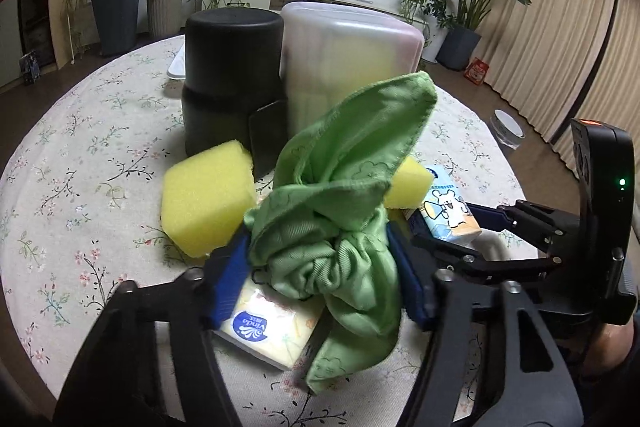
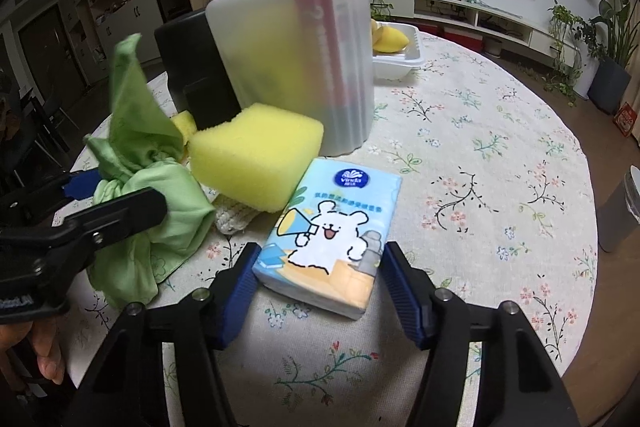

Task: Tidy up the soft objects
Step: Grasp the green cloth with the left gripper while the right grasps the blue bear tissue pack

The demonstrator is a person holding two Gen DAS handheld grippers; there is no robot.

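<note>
A green cloth is bunched up between the blue pads of my left gripper, which is shut on it; its loose end stands up above the jaws. Under it lies a yellow tissue pack. My right gripper is shut on the near end of a blue tissue pack with a white bear on it, which lies flat on the table. A yellow sponge sits just behind that pack. Another yellow sponge lies to the left of the cloth.
A translucent bin and a black container stand behind the sponges. A white tray with yellow fruit is behind the bin. A white knitted item lies under the sponge. The round floral tablecloth spreads to the right.
</note>
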